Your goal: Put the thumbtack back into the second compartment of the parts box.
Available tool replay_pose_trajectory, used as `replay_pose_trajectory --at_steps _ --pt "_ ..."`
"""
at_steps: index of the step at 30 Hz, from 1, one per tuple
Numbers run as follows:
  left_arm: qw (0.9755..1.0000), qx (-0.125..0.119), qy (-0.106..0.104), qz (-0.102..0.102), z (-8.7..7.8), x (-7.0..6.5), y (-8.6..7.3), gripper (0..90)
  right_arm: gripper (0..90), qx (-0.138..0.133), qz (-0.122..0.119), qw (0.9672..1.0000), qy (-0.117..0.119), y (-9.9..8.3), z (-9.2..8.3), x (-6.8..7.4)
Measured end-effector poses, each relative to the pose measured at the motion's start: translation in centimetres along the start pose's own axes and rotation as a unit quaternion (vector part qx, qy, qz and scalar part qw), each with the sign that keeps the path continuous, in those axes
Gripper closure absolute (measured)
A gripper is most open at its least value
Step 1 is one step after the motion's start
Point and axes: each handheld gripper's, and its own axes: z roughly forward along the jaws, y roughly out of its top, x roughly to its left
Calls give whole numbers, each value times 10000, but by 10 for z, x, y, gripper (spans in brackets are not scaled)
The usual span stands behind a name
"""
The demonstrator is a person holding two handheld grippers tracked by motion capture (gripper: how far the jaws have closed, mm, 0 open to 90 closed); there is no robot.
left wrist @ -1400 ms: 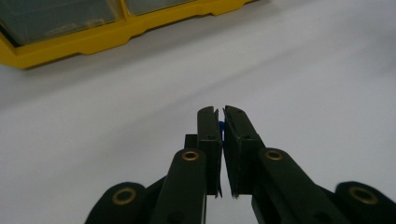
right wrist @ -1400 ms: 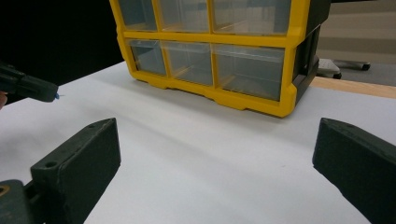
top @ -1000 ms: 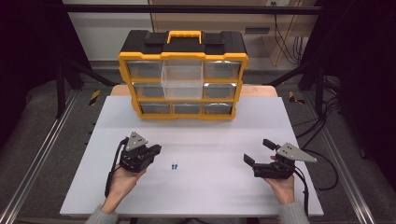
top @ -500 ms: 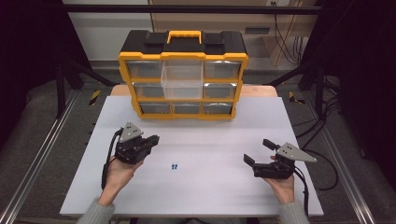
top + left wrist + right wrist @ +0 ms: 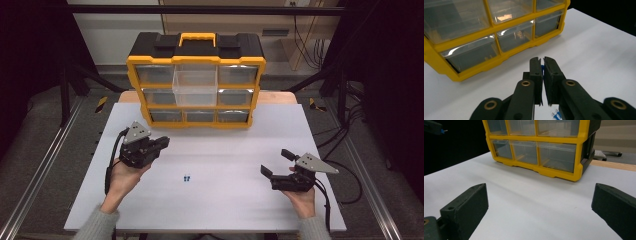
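The left gripper (image 5: 542, 65) is clenched on a small blue piece (image 5: 542, 68) pinched between its tips, with the yellow drawer organizer (image 5: 499, 37) just ahead of it. Below and behind its jaws, more small blue pieces (image 5: 186, 177) lie on the desk (image 5: 225, 200). The right gripper (image 5: 274, 165) rests released with nothing between its jaws.

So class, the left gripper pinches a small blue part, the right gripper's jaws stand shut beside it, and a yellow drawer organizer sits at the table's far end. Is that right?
One slip: the right gripper has its jaws wide open with nothing between them, as the right gripper view shows. The left gripper does pinch the small blue part, and the yellow drawer organizer sits at the far end.
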Motion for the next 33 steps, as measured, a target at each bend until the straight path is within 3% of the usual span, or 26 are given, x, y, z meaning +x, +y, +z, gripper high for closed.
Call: replay_pose_trajectory --at_steps 19,33 --pt "9992 -225 -76 336 -12 -8 41 842 14 -16 13 10000 -1 0 0 0" --pt "9977 -378 10 558 -21 -11 68 842 14 -21 21 10000 -4 0 0 0"
